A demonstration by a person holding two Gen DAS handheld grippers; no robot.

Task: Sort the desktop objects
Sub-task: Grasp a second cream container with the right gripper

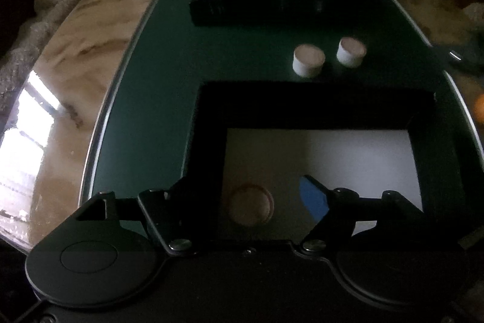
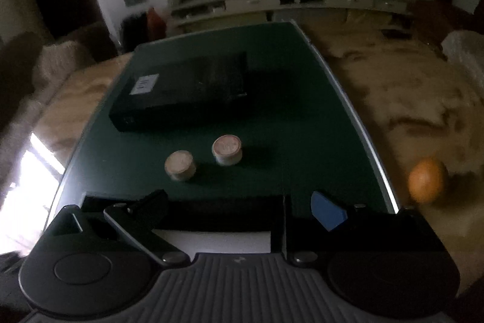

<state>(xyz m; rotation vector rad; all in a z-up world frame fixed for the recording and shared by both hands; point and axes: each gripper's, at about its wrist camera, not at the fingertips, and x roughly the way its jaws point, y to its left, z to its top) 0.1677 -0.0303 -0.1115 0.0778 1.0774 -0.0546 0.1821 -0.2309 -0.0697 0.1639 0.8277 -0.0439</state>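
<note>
An open black box (image 1: 208,123) with a white floor sits on the green mat (image 1: 157,80) right in front of me. A small round white container (image 1: 250,208) lies inside it, between my left gripper's fingers. My left gripper (image 1: 242,202) is open above the box and holds nothing. Two more round white containers (image 1: 308,59) (image 1: 351,52) stand on the mat beyond the box; they also show in the right wrist view (image 2: 180,165) (image 2: 227,149). My right gripper (image 2: 239,208) is open and empty over the box's far edge (image 2: 211,203).
A closed black box with a white label (image 2: 181,93) lies at the mat's far side. An orange (image 2: 428,180) rests on the marble table to the right of the mat. A bright window reflection lies on the table at left.
</note>
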